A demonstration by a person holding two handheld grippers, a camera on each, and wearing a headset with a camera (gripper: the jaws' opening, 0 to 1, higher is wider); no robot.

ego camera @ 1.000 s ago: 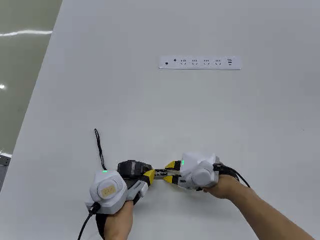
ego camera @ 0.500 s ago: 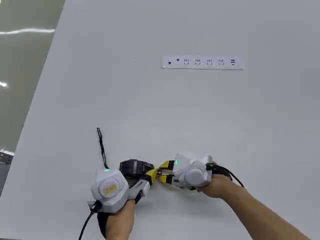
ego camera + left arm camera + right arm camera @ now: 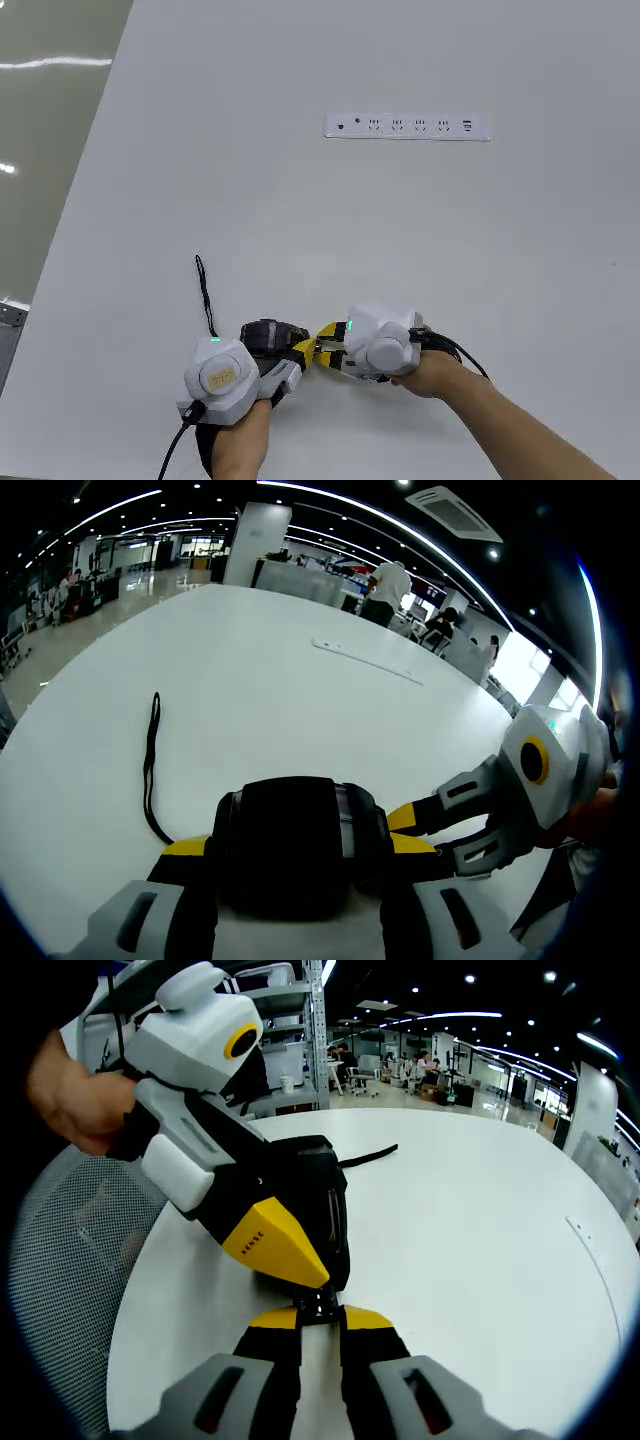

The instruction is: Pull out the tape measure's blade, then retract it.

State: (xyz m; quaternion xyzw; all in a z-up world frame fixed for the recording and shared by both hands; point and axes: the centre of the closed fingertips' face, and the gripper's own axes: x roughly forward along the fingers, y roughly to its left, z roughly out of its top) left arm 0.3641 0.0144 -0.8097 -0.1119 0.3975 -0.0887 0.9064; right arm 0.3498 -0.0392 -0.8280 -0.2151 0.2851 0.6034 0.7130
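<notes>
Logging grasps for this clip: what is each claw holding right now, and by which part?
The left claw clamps the tape measure by the sides of its black case; the right claw pinches the blade's end tab at the case.

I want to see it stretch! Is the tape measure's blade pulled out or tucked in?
Tucked in. The right gripper pinches the blade tip right against the black tape measure, which the left gripper clamps.
</notes>
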